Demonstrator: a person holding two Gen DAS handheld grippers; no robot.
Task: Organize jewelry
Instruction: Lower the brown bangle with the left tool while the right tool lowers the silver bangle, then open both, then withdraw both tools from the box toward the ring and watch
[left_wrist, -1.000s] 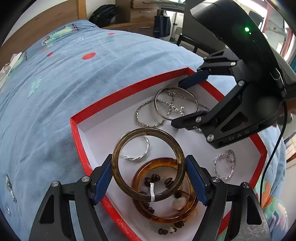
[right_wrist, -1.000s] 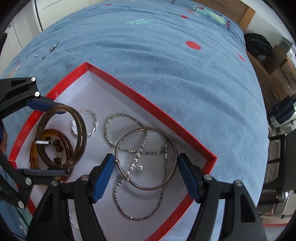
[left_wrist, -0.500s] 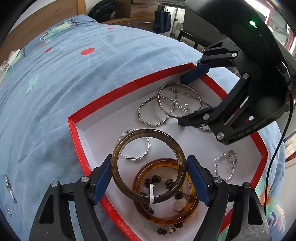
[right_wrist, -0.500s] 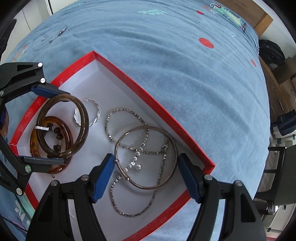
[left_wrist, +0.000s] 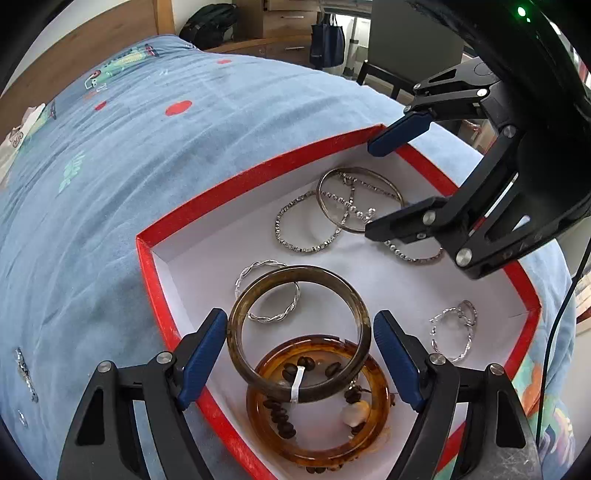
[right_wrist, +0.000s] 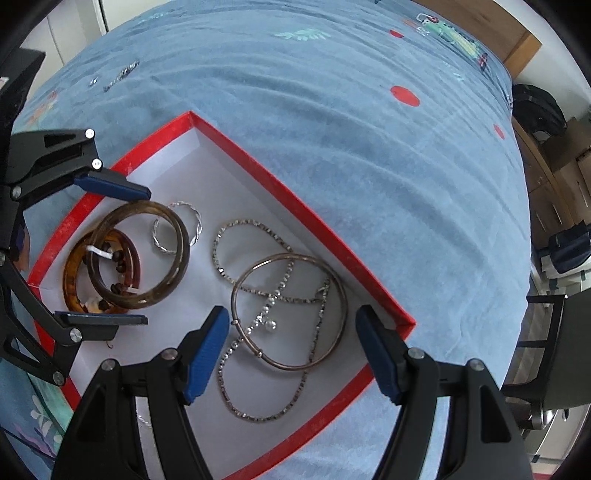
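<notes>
A red-rimmed white box (left_wrist: 255, 173) (right_wrist: 295, 206) lies on the blue bedspread. It holds a dark brown bangle (left_wrist: 236, 325) (right_wrist: 177, 273) resting on an amber bangle (left_wrist: 373, 432) (right_wrist: 72, 280) with dark beads inside, a twisted silver ring (left_wrist: 258, 266) (right_wrist: 194, 221), thin silver chain bracelets (left_wrist: 284, 240) (right_wrist: 221, 266), a plain metal bangle (left_wrist: 327, 214) (right_wrist: 340, 332) and a silver hoop (left_wrist: 448, 343). My left gripper (left_wrist: 299, 358) (right_wrist: 122, 254) is open above the brown bangle. My right gripper (right_wrist: 291, 350) (left_wrist: 384, 184) is open above the metal bangle.
Small silver pieces lie on the bedspread outside the box (left_wrist: 24, 369) (right_wrist: 118, 75). A wooden headboard (left_wrist: 92, 40), a black bag (left_wrist: 210, 18), drawers and a chair (right_wrist: 546, 354) stand beyond the bed's edge.
Both grippers have risen and drawn back from the box, so more bedspread shows. The jewelry has not moved and both stay open.
</notes>
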